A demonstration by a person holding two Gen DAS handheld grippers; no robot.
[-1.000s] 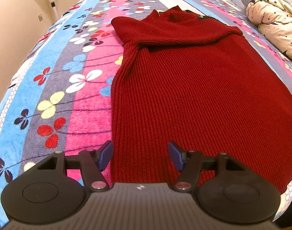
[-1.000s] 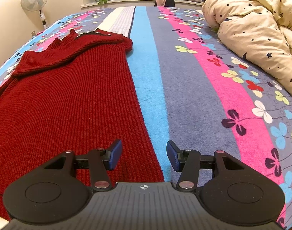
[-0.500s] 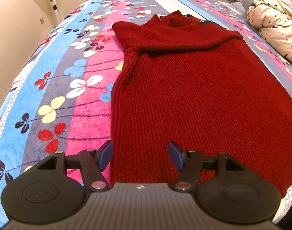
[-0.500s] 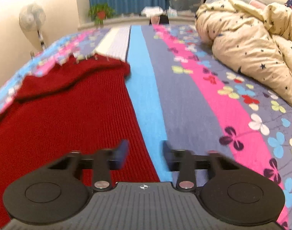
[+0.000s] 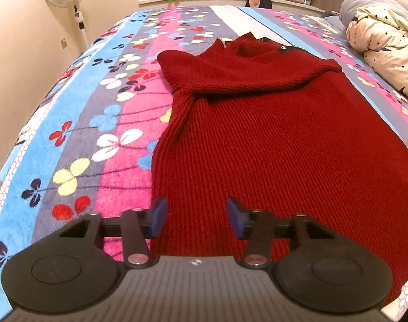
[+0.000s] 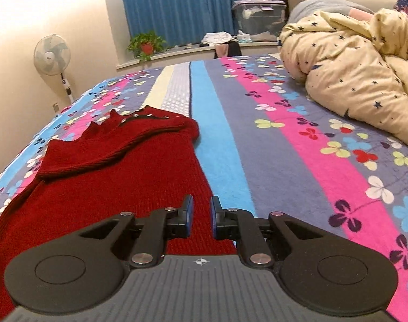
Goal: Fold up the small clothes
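A dark red ribbed knit sweater [image 5: 257,134] lies flat on the flowered striped bedspread [image 5: 83,134], with its sleeves folded across the chest. My left gripper [image 5: 197,214] is low over the sweater's near left corner. Its jaws are closing, a wide gap remains, and the hem lies between them untouched. In the right wrist view the sweater [image 6: 123,187] fills the left side. My right gripper [image 6: 201,214] is at its near right edge. Its jaws are closing to a narrow gap with red knit showing between the pads.
A bunched cream duvet with dark stars [image 6: 351,80] lies on the bed's right side. A standing fan [image 6: 52,55] is by the left wall. A potted plant [image 6: 147,44] and a storage box [image 6: 260,16] stand on the window ledge beyond the bed.
Both grippers' jaws have narrowed, the right far more than the left. The right view has tilted up and now shows the curtain and the window ledge. The sweater lies as before.
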